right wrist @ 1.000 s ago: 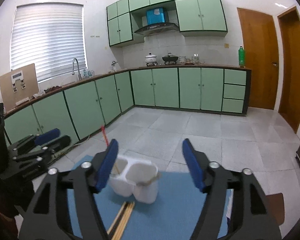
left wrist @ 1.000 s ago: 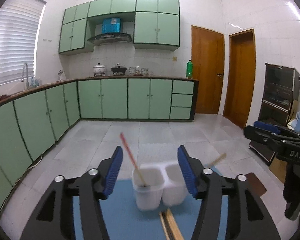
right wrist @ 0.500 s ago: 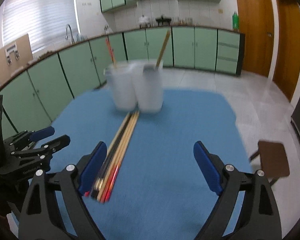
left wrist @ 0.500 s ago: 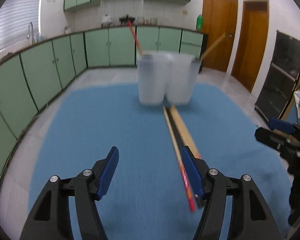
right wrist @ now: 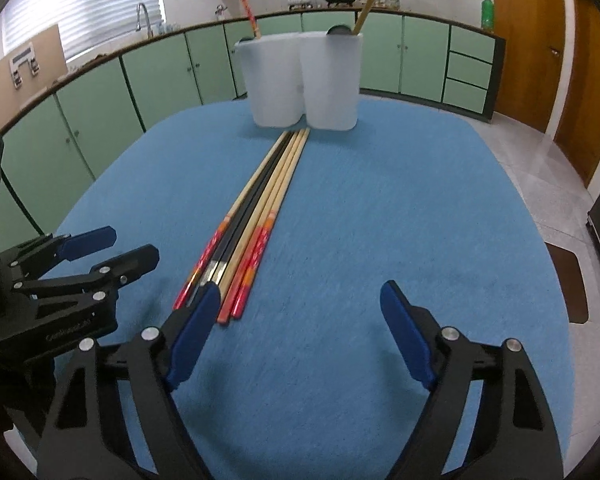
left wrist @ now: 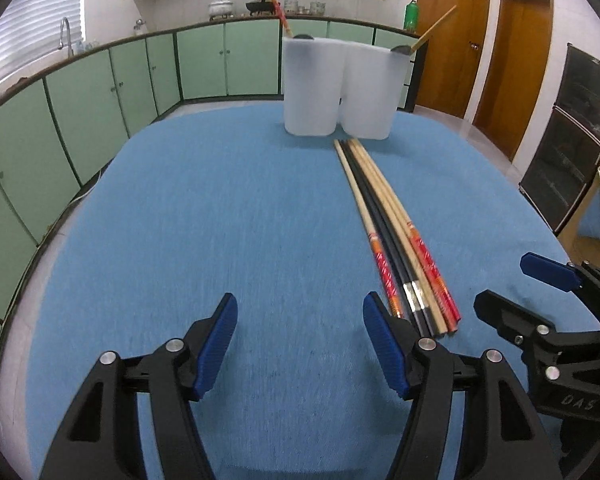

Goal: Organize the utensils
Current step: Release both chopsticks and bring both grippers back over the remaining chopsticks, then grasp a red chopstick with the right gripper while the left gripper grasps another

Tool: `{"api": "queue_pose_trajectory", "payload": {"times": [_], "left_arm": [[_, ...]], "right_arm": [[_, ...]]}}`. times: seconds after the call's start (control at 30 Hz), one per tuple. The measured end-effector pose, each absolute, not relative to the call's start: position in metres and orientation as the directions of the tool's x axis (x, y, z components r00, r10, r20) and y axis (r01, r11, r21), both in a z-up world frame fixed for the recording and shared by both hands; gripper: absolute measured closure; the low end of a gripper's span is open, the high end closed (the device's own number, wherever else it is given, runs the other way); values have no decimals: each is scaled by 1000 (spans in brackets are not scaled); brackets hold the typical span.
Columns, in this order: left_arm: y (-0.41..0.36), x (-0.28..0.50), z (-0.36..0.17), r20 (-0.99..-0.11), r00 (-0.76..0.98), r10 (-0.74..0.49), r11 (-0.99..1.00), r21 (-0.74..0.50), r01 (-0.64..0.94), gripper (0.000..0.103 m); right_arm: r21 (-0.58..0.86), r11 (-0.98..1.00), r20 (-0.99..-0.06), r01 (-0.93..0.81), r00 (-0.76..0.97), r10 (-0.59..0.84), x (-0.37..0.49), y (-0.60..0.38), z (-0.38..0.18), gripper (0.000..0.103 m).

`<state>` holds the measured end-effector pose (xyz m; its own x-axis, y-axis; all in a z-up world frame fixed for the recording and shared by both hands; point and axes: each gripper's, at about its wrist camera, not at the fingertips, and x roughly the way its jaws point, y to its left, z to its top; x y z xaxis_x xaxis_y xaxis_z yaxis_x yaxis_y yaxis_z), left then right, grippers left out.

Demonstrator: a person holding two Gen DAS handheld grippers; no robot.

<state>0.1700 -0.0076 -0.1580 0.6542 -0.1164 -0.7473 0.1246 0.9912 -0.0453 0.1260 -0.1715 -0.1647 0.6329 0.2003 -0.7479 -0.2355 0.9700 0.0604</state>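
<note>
**Both grippers lowered over the chopstick bundle**

Change since a second ago: both views then looked across the kitchen with the holder low between the fingers; both now tilt down onto the blue mat, with the holder at 12 o'clock near the far edge. The chopsticks, then barely in frame, now show full length.

Item 1, chopsticks: a bundle of loose sticks, pale wood, black, and red-ended, lying flat and side by side on the mat. Long axis runs from the holder's foot toward the grippers; narrow tips point to 12 o'clock, decorated butts to about 5 o'clock in the left view.

Item 2, white holder: two joined compartments, upright. One red-ended stick leans in the left compartment, one wooden stick in the right.

Item 3, left gripper: jaws spread, nothing between them; the chopstick butts lie just beside its right finger.

Item 4, right gripper: jaws apart and closing, nothing between them; butts just beside its left finger.
</note>
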Motion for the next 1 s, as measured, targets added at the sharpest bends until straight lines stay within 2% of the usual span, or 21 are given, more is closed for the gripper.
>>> {"api": "queue_pose_trajectory", "payload": {"times": [0.37, 0.53, 0.67, 0.77, 0.87, 0.93, 1.0], "left_arm": [[-5, 172, -162, -758, 642, -116, 992, -62, 107, 38], [-4, 172, -163, -759, 640, -117, 992, -65, 104, 38], [-7, 172, -162, -758, 643, -113, 993, -57, 107, 38], [-8, 171, -161, -754, 647, -111, 993, -52, 110, 38], [-8, 170, -162, -753, 648, -111, 992, -49, 113, 37], [-9, 170, -162, -753, 648, -110, 992, -47, 114, 37], [-10, 169, -162, -754, 646, -114, 992, -47, 120, 37]], "right_arm": [[13, 971, -787, -237, 597, 156, 129, -163, -177, 37], [-4, 982, -796, -190, 595, 112, 130, -177, -178, 37], [53, 977, -791, -205, 588, 167, 129, -182, -176, 40], [69, 970, -792, -232, 579, 195, 130, -176, -178, 49], [51, 968, -789, -246, 584, 190, 133, -170, -178, 68], [71, 962, -790, -263, 575, 215, 137, -170, -178, 94], [77, 961, -790, -265, 572, 221, 138, -168, -178, 97]]}}
